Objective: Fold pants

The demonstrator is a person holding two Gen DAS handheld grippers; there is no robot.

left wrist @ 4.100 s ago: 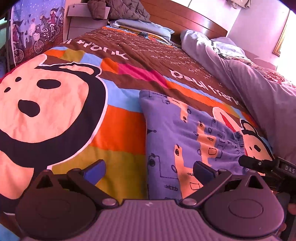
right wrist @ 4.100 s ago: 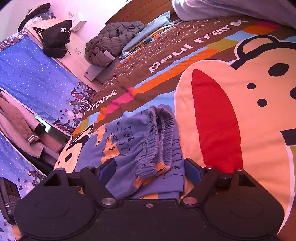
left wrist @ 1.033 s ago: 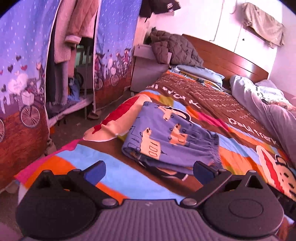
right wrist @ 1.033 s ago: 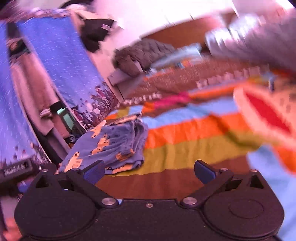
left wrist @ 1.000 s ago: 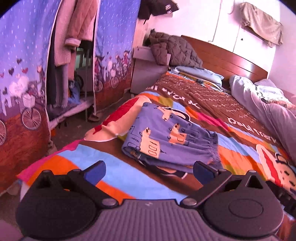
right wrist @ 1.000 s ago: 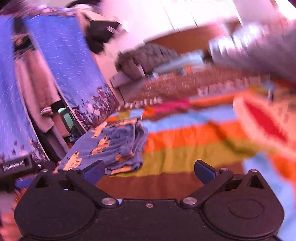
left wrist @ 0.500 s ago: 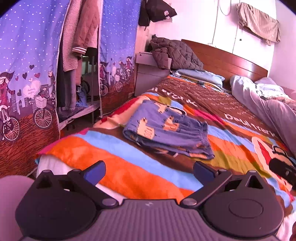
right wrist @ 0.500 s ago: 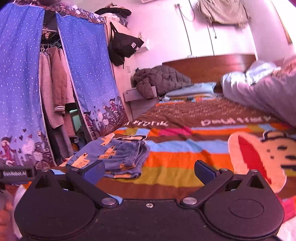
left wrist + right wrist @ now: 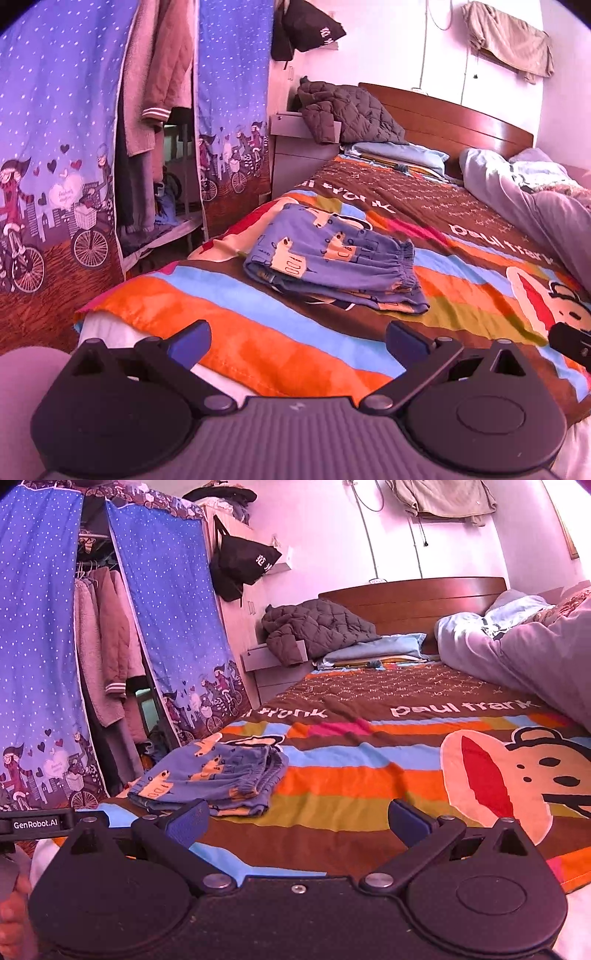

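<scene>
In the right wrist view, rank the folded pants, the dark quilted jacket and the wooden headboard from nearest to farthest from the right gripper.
1. folded pants: on the bedspread, just ahead and left of the open right gripper.
2. dark quilted jacket: heaped on the bedside cabinet, farther back, left of centre.
3. wooden headboard: against the far wall, behind the jacket.

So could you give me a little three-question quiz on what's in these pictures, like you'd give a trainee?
1. True or false: the pants lie folded on the blanket.
2. Which claw is holding cloth: A) left claw B) right claw C) neither?
3. Fill in: a dark quilted ____ lies heaped by the headboard.

Key
1. True: they lie in a compact stack with the elastic waistband at one end.
2. C: both stand wide open, held back from the pants.
3. jacket
</scene>
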